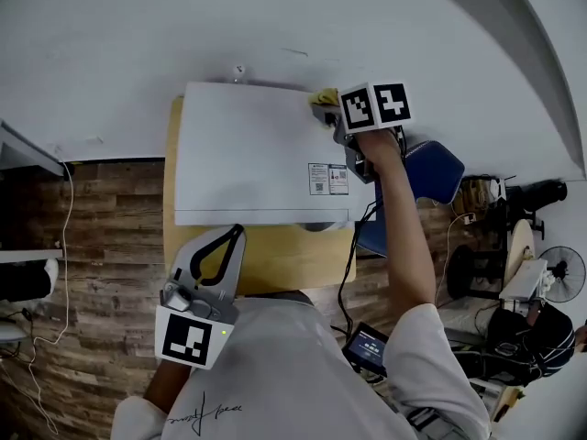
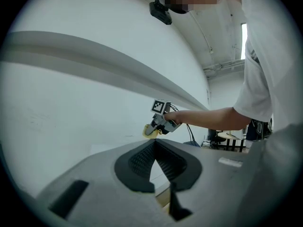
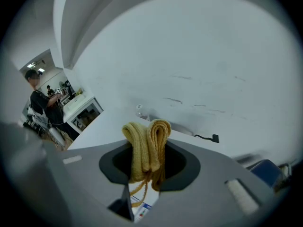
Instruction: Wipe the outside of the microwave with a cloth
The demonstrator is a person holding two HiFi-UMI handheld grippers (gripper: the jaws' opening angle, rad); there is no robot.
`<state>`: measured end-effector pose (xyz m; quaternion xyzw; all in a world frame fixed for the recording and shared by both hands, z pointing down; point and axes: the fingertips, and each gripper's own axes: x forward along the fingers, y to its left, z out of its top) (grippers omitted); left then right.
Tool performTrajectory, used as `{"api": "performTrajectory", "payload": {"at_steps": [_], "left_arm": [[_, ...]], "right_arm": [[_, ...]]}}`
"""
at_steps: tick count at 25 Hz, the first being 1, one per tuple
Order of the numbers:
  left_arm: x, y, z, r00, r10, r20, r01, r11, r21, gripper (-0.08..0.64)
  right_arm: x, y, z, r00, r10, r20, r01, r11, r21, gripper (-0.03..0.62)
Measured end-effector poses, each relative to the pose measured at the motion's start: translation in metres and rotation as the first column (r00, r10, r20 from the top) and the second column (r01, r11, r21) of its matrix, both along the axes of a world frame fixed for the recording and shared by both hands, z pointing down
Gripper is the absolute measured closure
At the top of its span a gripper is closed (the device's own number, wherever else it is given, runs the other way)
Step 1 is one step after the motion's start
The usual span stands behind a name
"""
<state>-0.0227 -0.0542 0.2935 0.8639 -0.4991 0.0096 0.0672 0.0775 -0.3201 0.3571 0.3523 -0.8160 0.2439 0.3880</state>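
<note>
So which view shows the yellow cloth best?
The right gripper view: the cloth sits folded at centre, clamped by the right gripper. The head view shows only a yellow corner beside the marker cube, at the microwave's back edge. The left gripper view shows a small, distant yellow patch.

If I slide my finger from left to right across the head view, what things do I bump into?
white cable → microwave → blue chair → fan

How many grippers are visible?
2. The left gripper is shut, empty, in front of the microwave; the right gripper holds a yellow cloth at its far right corner.
</note>
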Motion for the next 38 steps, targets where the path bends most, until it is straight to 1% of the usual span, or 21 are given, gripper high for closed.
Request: {"api": "performTrajectory", "payload": {"at_steps": [2, 5, 9, 11, 16, 20, 23, 24, 28, 32, 38], "left_arm": [[0.011, -0.003, 0.0, 1.0, 0.022, 0.0, -0.022, 1.0, -0.002, 0.566], [0.026, -0.01, 0.0, 0.998, 0.058, 0.026, -0.058, 0.998, 0.007, 0.566], [0.042, -0.017, 0.0, 0.995, 0.087, 0.041, -0.087, 0.996, 0.012, 0.566], [0.046, -0.02, 0.001, 0.996, 0.089, 0.031, -0.089, 0.996, 0.003, 0.566], [0.052, -0.023, 0.002, 0.991, 0.116, 0.07, -0.117, 0.993, 0.009, 0.566], [0.048, -0.022, 0.004, 0.992, 0.108, 0.068, -0.109, 0.994, 0.0, 0.566], [0.045, -0.02, 0.006, 0.993, 0.104, 0.054, -0.104, 0.994, -0.016, 0.566], [0.043, -0.02, 0.007, 0.992, 0.108, 0.06, -0.107, 0.994, -0.019, 0.566], [0.036, -0.019, 0.012, 0.989, 0.115, 0.095, -0.114, 0.993, -0.021, 0.566], [0.026, -0.017, 0.015, 0.993, 0.089, 0.073, -0.087, 0.996, -0.032, 0.566], [0.02, -0.012, 0.019, 0.992, 0.098, 0.079, -0.096, 0.995, -0.037, 0.566]], "right_arm": [[0.026, -0.005, -0.001, 0.999, 0.038, -0.01, -0.038, 0.999, 0.004, 0.472], [0.06, -0.012, -0.002, 0.996, 0.089, -0.025, -0.088, 0.996, 0.015, 0.472], [0.1, -0.016, 0.001, 0.988, 0.151, -0.037, -0.15, 0.989, 0.015, 0.472], [0.115, -0.017, 0.003, 0.984, 0.17, -0.054, -0.169, 0.985, 0.02, 0.472], [0.139, -0.023, 0.01, 0.972, 0.207, -0.111, -0.204, 0.978, 0.036, 0.472], [0.147, -0.024, 0.019, 0.961, 0.216, -0.175, -0.211, 0.976, 0.05, 0.472], [0.153, -0.022, 0.027, 0.946, 0.214, -0.245, -0.207, 0.977, 0.056, 0.472], [0.152, -0.022, 0.029, 0.942, 0.21, -0.261, -0.203, 0.978, 0.053, 0.472], [0.142, -0.02, 0.038, 0.941, 0.213, -0.262, -0.208, 0.977, 0.049, 0.471], [0.14, -0.019, 0.039, 0.925, 0.227, -0.304, -0.213, 0.974, 0.079, 0.471], [0.133, -0.019, 0.039, 0.923, 0.233, -0.305, -0.221, 0.972, 0.073, 0.471]]}}
